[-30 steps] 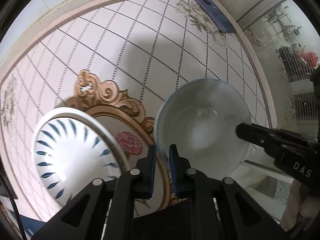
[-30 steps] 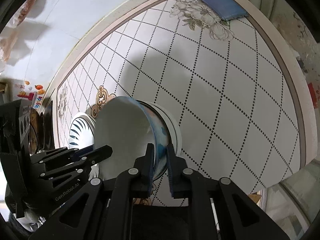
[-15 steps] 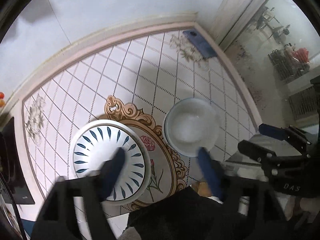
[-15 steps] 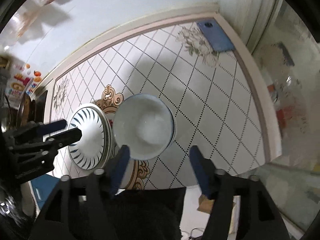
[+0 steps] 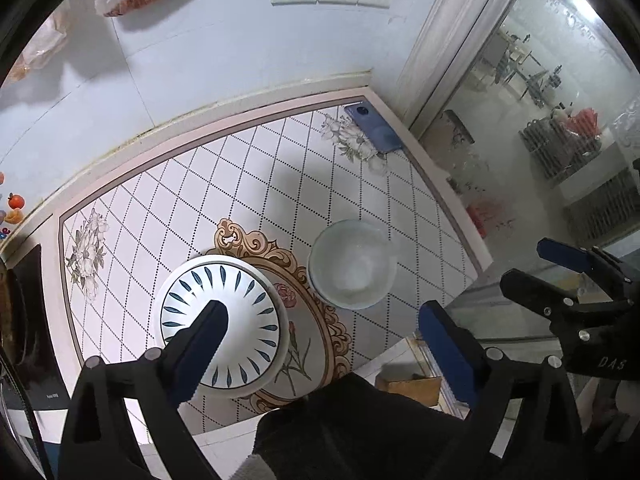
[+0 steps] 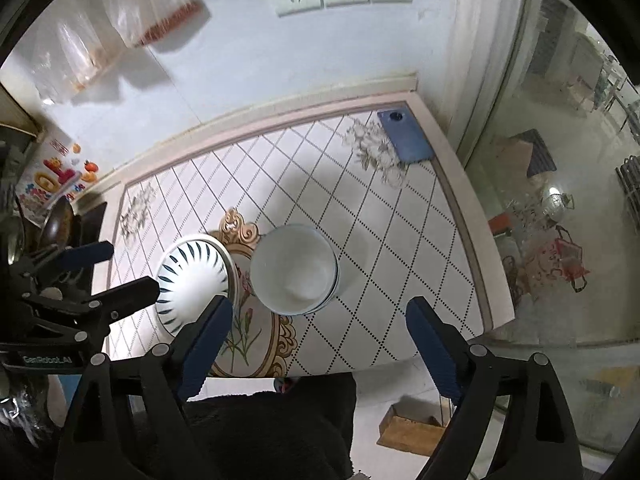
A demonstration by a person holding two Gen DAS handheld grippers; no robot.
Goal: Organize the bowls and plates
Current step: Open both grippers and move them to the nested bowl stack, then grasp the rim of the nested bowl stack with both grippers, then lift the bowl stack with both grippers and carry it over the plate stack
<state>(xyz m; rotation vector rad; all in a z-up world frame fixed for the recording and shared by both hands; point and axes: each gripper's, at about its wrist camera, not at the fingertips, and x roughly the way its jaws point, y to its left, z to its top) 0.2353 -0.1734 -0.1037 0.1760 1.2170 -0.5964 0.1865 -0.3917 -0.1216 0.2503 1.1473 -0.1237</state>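
Above a tiled worktop (image 5: 248, 184): left gripper (image 5: 320, 320) and right gripper (image 6: 316, 316), jaws opening wide, nothing between them. Below, near the front edge, stacked white bowls (image 6: 294, 270) just beside a blue-petalled plate (image 5: 222, 318). At the far right corner, a blue phone (image 6: 406, 138).

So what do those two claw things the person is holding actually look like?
Both are black frames with silver rivets, each ending in two long fingers faced with blue pads. Seen from the other side, the left gripper carries white "GenRobot.AI" lettering, and the right gripper has white lettering reading "DAS". No cables show. A dark fuzzy garment sits below them.
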